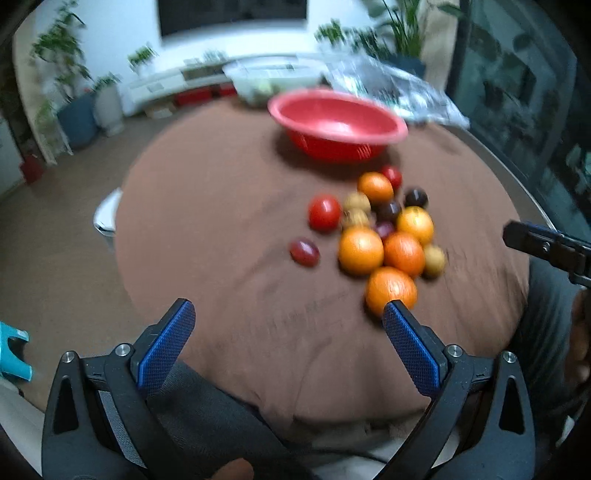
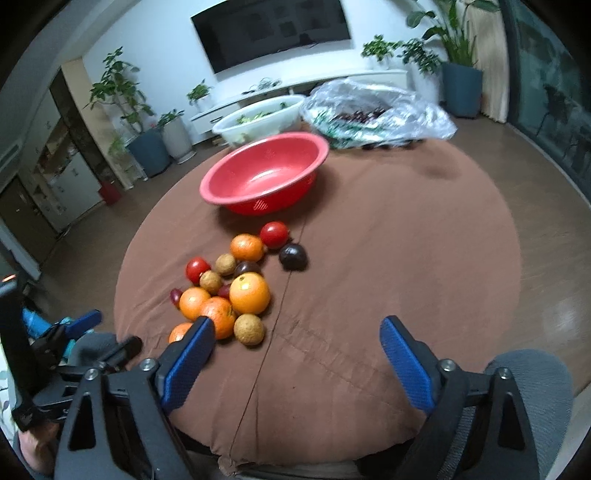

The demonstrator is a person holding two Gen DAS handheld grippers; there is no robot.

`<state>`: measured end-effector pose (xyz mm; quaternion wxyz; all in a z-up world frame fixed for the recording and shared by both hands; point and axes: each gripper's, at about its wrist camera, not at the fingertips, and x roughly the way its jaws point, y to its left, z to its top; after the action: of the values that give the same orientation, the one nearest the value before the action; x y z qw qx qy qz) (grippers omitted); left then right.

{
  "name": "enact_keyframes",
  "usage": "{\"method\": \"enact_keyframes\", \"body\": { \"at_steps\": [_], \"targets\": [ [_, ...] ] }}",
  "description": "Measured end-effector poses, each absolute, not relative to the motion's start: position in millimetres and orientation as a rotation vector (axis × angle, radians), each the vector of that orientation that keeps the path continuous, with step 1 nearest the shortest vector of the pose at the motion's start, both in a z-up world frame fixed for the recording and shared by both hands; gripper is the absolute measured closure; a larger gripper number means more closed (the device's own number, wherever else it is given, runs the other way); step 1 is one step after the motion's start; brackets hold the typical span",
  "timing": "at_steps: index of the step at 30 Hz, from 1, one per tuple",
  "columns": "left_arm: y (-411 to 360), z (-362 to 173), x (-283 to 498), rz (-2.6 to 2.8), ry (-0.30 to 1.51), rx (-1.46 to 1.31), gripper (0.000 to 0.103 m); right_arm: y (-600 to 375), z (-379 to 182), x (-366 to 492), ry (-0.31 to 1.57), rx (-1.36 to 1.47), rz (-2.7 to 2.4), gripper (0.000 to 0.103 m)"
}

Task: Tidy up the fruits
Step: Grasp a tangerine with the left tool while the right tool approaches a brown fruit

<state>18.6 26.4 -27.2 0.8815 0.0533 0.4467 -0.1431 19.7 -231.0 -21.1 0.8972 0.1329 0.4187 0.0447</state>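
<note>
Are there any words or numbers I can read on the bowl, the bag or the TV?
None can be read.
Red plastic bowl: only a pattern of slots, no letters.
Clear plastic bag: green print, too blurred to read.
Black wall television: dark screen, no legible text.

Fruits [image 2: 229,291] lie before basin [image 2: 264,177] on table [image 2: 406,258].

**Both tools wide and empty**

Our left tool [image 1: 288,314] tilts downward with its blue pads spread apart, nothing between them. Our right tool [image 2: 297,330] is angled down likewise, jaws wide and empty, beside the left.
</note>
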Motion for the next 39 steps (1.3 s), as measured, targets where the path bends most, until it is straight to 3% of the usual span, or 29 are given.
{"method": "enact_keyframes", "body": {
  "at_steps": [8, 15, 19, 21, 23, 26, 39],
  "targets": [
    [-11, -40, 22, -0.418, 0.951, 0.132, 0.0, -224, -41, 24, 0.928, 0.238, 0.139, 0.028],
    [-28, -58, 37, -0.463, 0.998, 0.093, 0.002, -219, -43, 28, 0.932, 0.182, 0.187, 0.033],
    [-33, -64, 43, -0.502, 1.027, 0.065, 0.029, -217, -50, 34, 0.948, 0.178, 0.203, 0.034],
    [-34, -65, 42, -0.507, 1.019, 0.066, 0.036, -216, -51, 36, 0.952, 0.176, 0.21, 0.035],
    [-34, -65, 43, -0.507, 1.014, 0.06, 0.053, -214, -53, 38, 0.955, 0.169, 0.214, 0.036],
    [-28, -63, 43, -0.541, 1.019, 0.01, 0.066, -212, -55, 40, 0.961, 0.166, 0.222, 0.039],
    [-3, -56, 30, -0.549, 0.987, -0.057, 0.066, -184, -69, 57, 0.99, 0.071, 0.27, 0.053]
  ]
}}
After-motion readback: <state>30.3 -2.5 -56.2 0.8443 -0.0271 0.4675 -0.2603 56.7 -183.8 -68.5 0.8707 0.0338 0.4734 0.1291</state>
